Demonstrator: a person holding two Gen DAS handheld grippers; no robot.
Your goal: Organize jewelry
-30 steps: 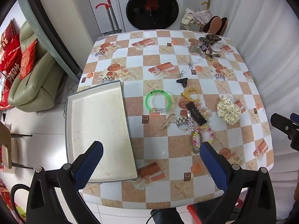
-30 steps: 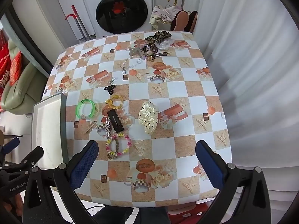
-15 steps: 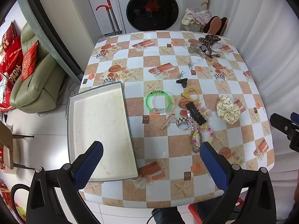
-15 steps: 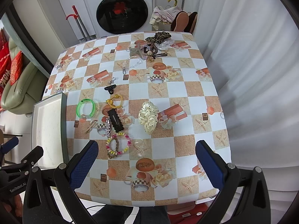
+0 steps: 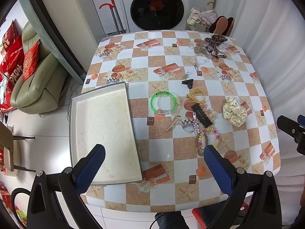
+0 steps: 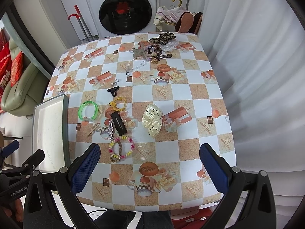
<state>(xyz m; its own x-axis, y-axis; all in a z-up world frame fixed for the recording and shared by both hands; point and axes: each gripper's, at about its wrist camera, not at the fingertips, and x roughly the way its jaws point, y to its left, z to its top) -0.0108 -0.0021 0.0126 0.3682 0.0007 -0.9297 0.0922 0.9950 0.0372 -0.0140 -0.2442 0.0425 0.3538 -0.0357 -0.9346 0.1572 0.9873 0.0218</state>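
A shallow white tray point(image 5: 73, 114) lies at the table's left edge; it also shows in the right wrist view point(image 6: 36, 118). Right of it lie a green bangle point(image 5: 152, 103), a black hair clip point(image 5: 202, 114), a yellow hair tie point(image 5: 196, 95), a pastel bead bracelet point(image 5: 215, 133) and a cream dotted scrunchie point(image 5: 234, 112). My left gripper point(image 5: 154, 164) is open and empty, high above the table's near edge. My right gripper point(image 6: 150, 162) is open and empty, above the near edge, right of the bead bracelet point(image 6: 131, 147).
More jewelry and a leopard bow point(image 5: 217, 39) pile at the table's far right corner. A small black claw clip point(image 5: 187, 82) lies mid-table. A washing machine point(image 5: 158, 5) stands behind, a sofa point(image 5: 34, 84) to the left, white curtains point(image 6: 257, 57) to the right.
Both views have pulled back and up slightly, so the table looks a little farther. Nothing on the table has moved.
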